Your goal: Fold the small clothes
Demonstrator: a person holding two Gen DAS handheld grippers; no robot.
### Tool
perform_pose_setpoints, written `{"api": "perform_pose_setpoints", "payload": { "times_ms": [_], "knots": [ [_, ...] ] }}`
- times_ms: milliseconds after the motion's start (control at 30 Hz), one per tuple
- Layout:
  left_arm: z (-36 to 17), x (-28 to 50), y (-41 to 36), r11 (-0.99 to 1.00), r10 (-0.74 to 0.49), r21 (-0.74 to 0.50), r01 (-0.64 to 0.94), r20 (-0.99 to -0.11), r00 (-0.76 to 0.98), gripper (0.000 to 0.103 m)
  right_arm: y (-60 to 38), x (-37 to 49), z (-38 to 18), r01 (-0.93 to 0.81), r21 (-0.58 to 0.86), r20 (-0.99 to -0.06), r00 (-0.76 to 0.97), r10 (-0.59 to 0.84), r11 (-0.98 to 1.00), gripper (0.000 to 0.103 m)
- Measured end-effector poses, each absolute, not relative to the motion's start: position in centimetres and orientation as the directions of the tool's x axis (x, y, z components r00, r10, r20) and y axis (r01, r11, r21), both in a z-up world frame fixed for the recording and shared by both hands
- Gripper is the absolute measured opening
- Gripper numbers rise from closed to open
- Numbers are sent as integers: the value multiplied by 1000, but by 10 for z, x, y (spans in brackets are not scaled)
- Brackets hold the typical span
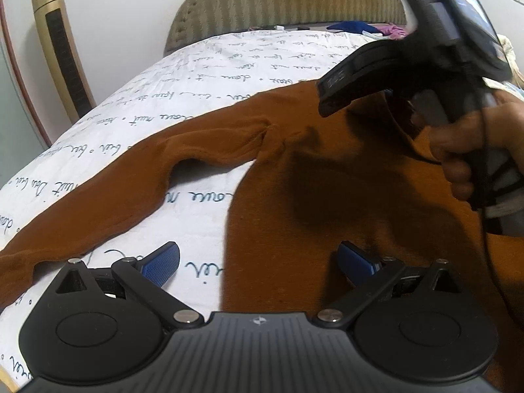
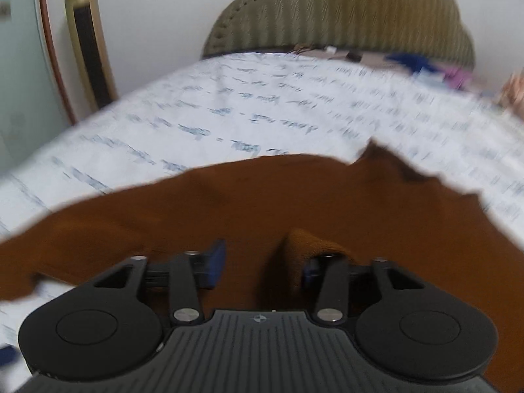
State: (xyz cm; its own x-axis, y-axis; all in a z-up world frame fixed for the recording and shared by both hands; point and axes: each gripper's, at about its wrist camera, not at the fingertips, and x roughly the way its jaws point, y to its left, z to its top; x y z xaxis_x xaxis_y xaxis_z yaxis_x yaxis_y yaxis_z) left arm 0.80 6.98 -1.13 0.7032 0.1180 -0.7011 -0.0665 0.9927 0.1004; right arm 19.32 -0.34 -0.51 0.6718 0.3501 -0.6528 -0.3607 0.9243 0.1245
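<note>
Left gripper (image 1: 258,263) hovers low over the near edge of the bed, blue pads (image 1: 160,263) spread wide, nothing between them; the left pad sits above bare sheet, the right pad above brown cloth. Brown sweater (image 1: 327,180) lies spread on the white sheet (image 1: 203,98) printed with dark handwriting. Its body fills the near right of the left wrist view; one long sleeve (image 1: 108,183) runs out to the left and toward the near left corner, slightly rumpled at the armpit. Right gripper (image 2: 262,263), in its own view, is low over the sweater body with jaws partly apart; a raised fold of brown cloth (image 2: 308,245) stands against or drapes over the right pad, while the left pad (image 2: 216,262) is clear of it. Cannot tell whether the fold is still caught on that pad; the view is motion-blurred. In the left wrist view the right gripper shows from the side at upper right, held by a hand (image 1: 475,150) above the sweater's far right part, casting a shadow on the cloth. Farther off: small coloured clothes (image 1: 370,28) in blue and pink near the head of the bed, a padded olive headboard (image 1: 278,3) against the wall, and a tall gold and black tower fan (image 1: 60,49) at the far left.
</note>
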Motion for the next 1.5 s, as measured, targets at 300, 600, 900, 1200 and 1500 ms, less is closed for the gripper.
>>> {"api": "perform_pose_setpoints", "payload": {
  "times_ms": [300, 600, 900, 1200, 1500],
  "knots": [
    [-14, 9, 67, 993, 115, 97, -65, -709, 696, 103, -23, 203, -8, -403, 475, -601, 500, 623, 782, 81],
    [-15, 9, 70, 993, 114, 87, -75, -716, 689, 103, 47, 173, 7, -544, -178, -729, 632, 262, 820, 92],
    [-16, 9, 69, 994, 110, 84, -71, -717, 689, 103, 53, 167, 57, -716, -101, -768, 498, 403, 691, 102],
    [-15, 9, 75, 994, 108, 74, -80, -718, 687, 103, -19, 192, 76, -578, 295, -586, 519, 622, 761, 102],
    [-16, 14, 77, 995, 96, 54, -83, -723, 684, 103, -150, 183, -8, -69, 878, -391, 465, 794, 473, 99]
  ]
}}
